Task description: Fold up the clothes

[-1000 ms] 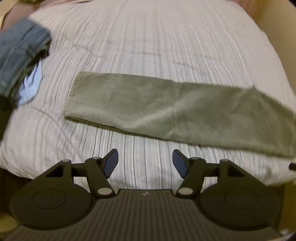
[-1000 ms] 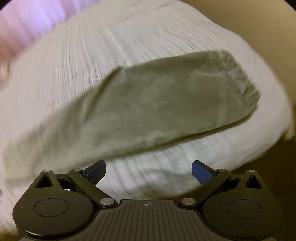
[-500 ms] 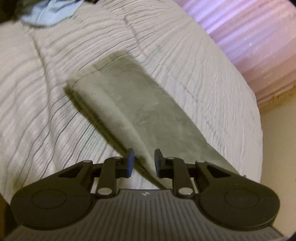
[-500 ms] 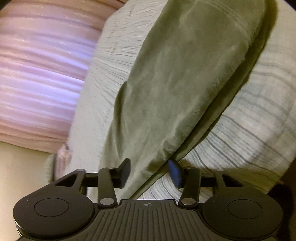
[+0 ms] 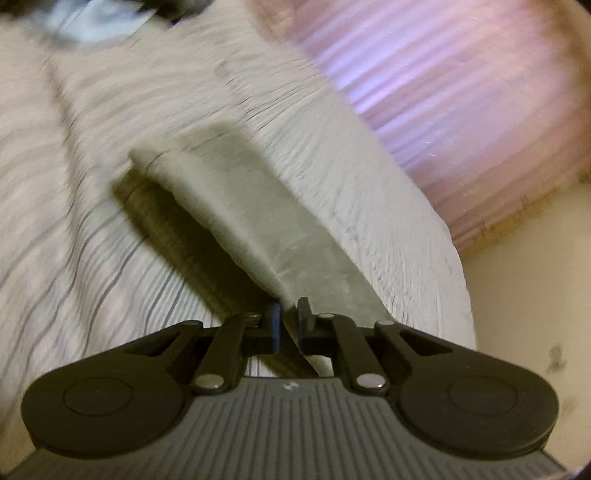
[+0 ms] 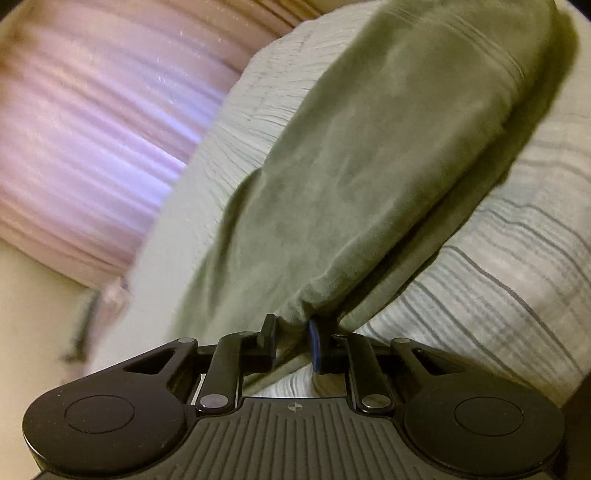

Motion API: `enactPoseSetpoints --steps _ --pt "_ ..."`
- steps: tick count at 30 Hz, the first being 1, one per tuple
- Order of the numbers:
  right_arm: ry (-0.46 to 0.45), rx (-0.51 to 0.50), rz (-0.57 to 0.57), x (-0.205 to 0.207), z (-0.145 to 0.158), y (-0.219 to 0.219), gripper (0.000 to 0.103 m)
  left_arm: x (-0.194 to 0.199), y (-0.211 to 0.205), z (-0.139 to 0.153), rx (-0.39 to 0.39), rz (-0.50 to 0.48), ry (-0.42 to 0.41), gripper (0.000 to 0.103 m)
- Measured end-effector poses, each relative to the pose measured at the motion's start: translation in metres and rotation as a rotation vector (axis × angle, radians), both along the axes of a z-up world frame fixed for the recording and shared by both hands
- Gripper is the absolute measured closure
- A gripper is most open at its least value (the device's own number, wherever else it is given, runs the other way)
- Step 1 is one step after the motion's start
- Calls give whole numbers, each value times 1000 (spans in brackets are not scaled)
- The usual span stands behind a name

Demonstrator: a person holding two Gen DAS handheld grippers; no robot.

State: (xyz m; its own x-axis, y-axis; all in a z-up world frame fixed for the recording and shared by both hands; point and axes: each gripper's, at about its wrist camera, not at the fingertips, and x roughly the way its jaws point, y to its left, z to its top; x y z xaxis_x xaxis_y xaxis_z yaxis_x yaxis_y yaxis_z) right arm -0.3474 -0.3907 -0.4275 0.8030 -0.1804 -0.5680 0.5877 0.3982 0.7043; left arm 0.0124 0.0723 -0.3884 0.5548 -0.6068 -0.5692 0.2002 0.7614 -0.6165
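Observation:
A long, folded olive-green garment lies on a striped white bed cover. In the left wrist view it runs away from me, its near edge lifted and casting a dark shadow. My left gripper has its jaws closing, and the pads pinch that near edge. In the right wrist view the same garment stretches up and to the right. My right gripper has its jaws closing, and a bunched fold of the cloth is squeezed between its pads.
A pale blue piece of clothing lies blurred at the far left of the bed. Pink curtains hang beyond the bed, also seen in the right wrist view. The bed's edge drops to a cream surface.
Both grippers dropped to the garment and closed from wide open onto its near edge. The cloth now bunches in the right jaws, and its edge lifts at the left.

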Motion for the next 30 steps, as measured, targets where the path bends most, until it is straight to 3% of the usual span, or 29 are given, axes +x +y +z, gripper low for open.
enactPoseSetpoints --steps 1,3,5,8,11,14,17,19,22,26,29,30 --pt "45 -64 11 2 10 9 73 -1 -2 -4 31 -1 4 95" --pt "133 -225 32 7 31 30 35 -5 -1 -11 26 30 39 94" --pt "196 -418 73 14 50 57 35 -13 1 -1 52 44 15 93" --pt "239 -577 181 37 56 91 35 -36 0 24 131 54 -95 92" --pt "258 -630 228 60 43 106 35 -56 -21 37 157 -67 -207 92" --pt "300 -655 230 75 24 110 35 -55 -45 28 199 -118 -240 91" --pt "301 -634 235 59 13 110 35 -42 -35 8 239 -43 -205 91" --pt "301 -616 240 59 10 102 35 -31 -14 -1 245 34 -182 100" --pt "319 -610 240 60 13 100 35 -14 27 -7 213 158 -136 100" --pt "324 -624 219 64 32 115 35 -3 61 -6 114 281 -28 99" --pt "283 -647 244 76 42 132 32 -11 64 -4 -34 239 40 95" --pt "277 -654 260 82 42 139 18 -14 61 -6 -85 222 68 88"
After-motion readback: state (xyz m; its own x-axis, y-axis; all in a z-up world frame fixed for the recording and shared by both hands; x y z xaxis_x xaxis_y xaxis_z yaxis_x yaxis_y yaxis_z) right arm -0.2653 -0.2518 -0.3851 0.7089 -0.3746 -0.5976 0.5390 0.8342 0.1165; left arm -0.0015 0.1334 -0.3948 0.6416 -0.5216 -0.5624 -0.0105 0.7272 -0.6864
